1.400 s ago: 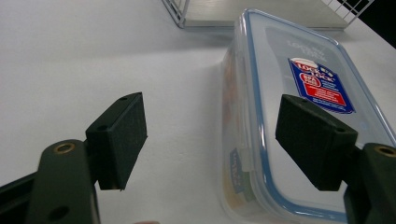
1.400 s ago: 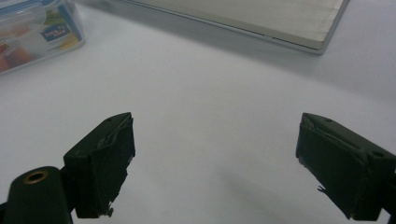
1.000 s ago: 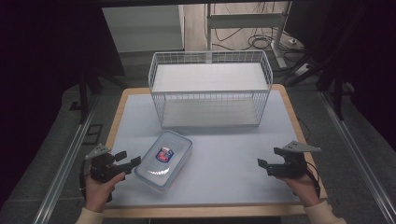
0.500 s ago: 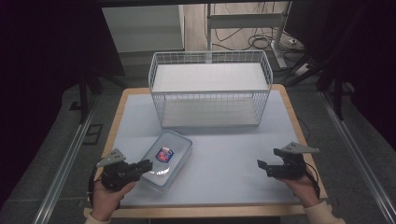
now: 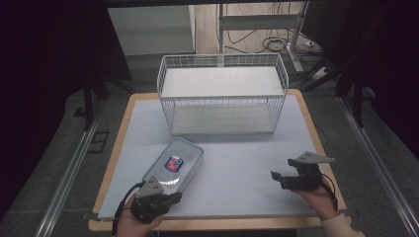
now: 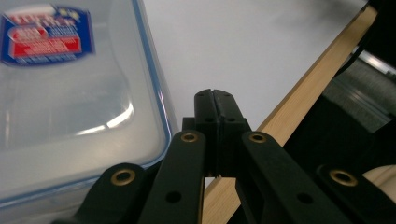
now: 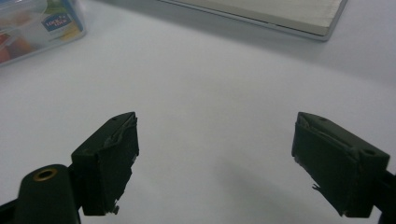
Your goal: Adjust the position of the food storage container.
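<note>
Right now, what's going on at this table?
A person holds a gripper in each hand. The left gripper sits at the near corner of a clear plastic box; its jaws have just been closing and now meet with nothing between them. The right gripper rests open on the mat, apart from the box. A wire basket stands behind.

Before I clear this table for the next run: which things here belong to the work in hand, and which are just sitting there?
In the job:
- clear lidded container, beside the shut left gripper
- left gripper, jaws shut on nothing, at the container's near corner

Just there:
- white wire basket, at the table's far side
- right gripper, jaws open, apart from the container
</note>
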